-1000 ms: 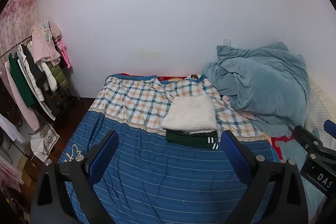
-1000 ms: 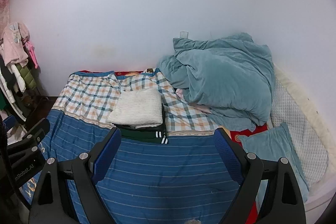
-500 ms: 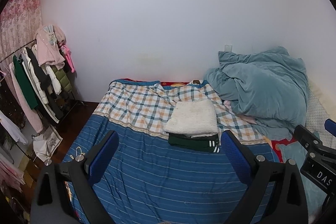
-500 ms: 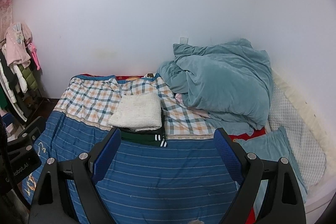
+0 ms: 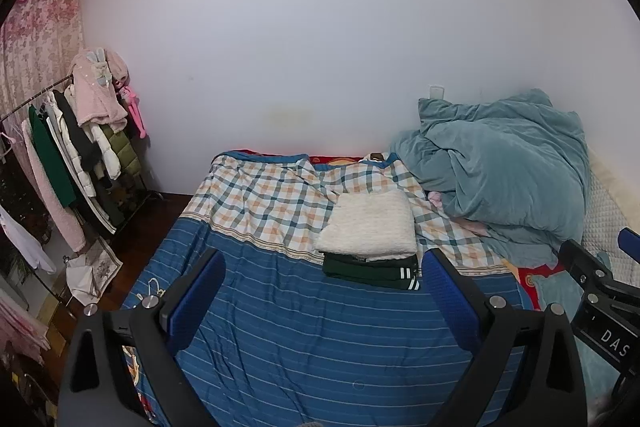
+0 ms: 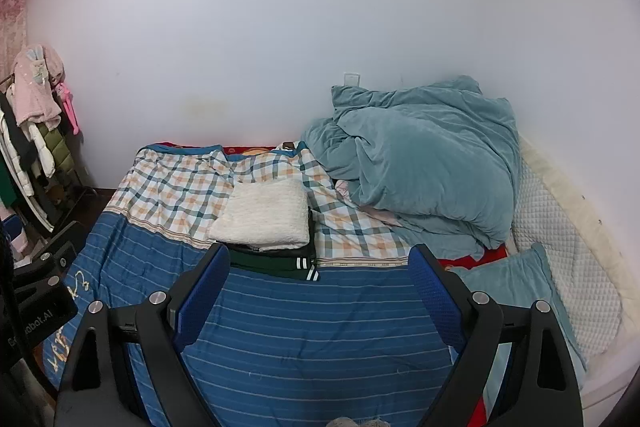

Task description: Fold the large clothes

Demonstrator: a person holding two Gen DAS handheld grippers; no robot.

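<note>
A folded white fleecy garment (image 5: 370, 225) lies on top of a folded dark green garment with white stripes (image 5: 372, 271) in the middle of the bed; the stack also shows in the right wrist view (image 6: 264, 215). My left gripper (image 5: 324, 293) is open and empty, held above the blue striped cover, short of the stack. My right gripper (image 6: 318, 285) is open and empty, also short of the stack. The right gripper's body shows at the left view's right edge (image 5: 600, 307).
The bed has a blue striped and plaid cover (image 5: 304, 331). A crumpled teal duvet (image 5: 504, 167) is heaped at the right, by a teal pillow (image 6: 516, 287). A clothes rack (image 5: 68, 155) with hanging garments stands left of the bed. A white wall is behind.
Both grippers have drawn back and risen from the bed, so the stack looks smaller and more wall and rack show. Both stayed open.
</note>
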